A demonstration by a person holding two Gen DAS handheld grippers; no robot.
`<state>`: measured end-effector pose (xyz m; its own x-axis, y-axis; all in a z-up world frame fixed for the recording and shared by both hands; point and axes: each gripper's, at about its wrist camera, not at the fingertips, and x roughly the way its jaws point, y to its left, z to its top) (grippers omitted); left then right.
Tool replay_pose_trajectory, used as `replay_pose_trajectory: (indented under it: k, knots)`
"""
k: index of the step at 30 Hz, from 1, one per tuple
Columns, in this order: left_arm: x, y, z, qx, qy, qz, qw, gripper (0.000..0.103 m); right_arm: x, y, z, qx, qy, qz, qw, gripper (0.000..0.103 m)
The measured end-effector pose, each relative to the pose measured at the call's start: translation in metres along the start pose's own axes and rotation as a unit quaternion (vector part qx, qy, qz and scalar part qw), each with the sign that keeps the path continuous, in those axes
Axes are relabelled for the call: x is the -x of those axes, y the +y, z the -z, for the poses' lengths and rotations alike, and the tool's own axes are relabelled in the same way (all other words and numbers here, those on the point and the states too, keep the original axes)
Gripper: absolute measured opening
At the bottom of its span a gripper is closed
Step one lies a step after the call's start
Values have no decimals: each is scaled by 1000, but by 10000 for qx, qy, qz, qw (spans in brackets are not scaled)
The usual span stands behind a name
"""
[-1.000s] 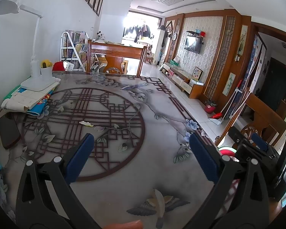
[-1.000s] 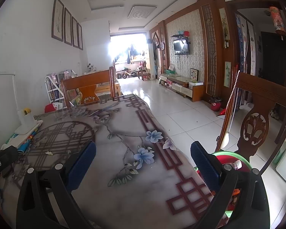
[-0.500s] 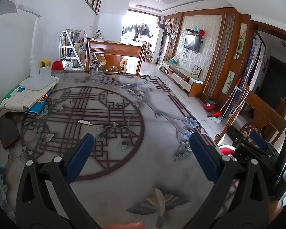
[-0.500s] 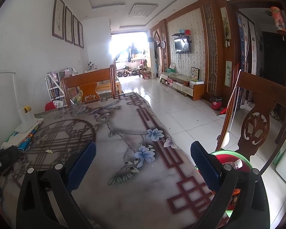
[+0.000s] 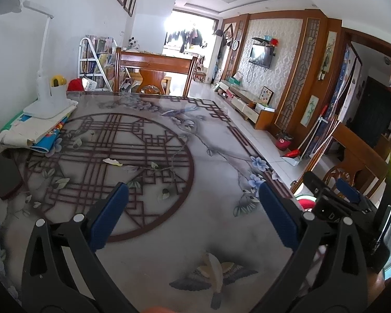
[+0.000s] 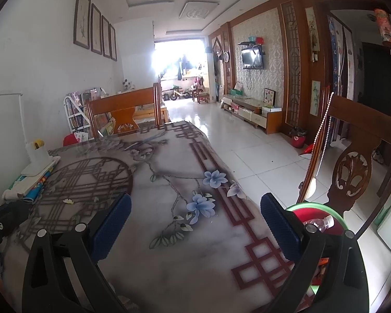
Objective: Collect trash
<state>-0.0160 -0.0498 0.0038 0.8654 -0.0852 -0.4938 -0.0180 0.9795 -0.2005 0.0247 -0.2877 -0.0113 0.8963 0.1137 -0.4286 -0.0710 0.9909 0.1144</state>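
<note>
Trash bin (image 6: 336,207), green-rimmed with red inside, stands beside the table (image 6: 169,247) holding a plastic bottle (image 6: 322,221). A pale scrap (image 5: 112,161) lies on the table. Left gripper (image 5: 193,208) and right gripper (image 6: 195,211) both gape empty.

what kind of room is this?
Likely a home living-dining room: a patterned dining table with wooden chairs, a wall TV over a low cabinet, and framed pictures.

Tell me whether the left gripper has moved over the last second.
Yes, slightly. In the left wrist view the pale scrap on the table has slipped a little lower, toward the open left gripper, so the gripper has crept forward or tilted up.
</note>
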Motion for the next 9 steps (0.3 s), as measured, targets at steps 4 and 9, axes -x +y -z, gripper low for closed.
replay_pose_trajectory:
  k: [4,9]
  knots:
    - [-1,3,-2,25,26,-181,9998,98,-22,4,3,-38,451,-182,9988,96]
    - [-7,14,-2,252,152,-282,9992,98,-82,18,15,150,1644,-278,9859,95]
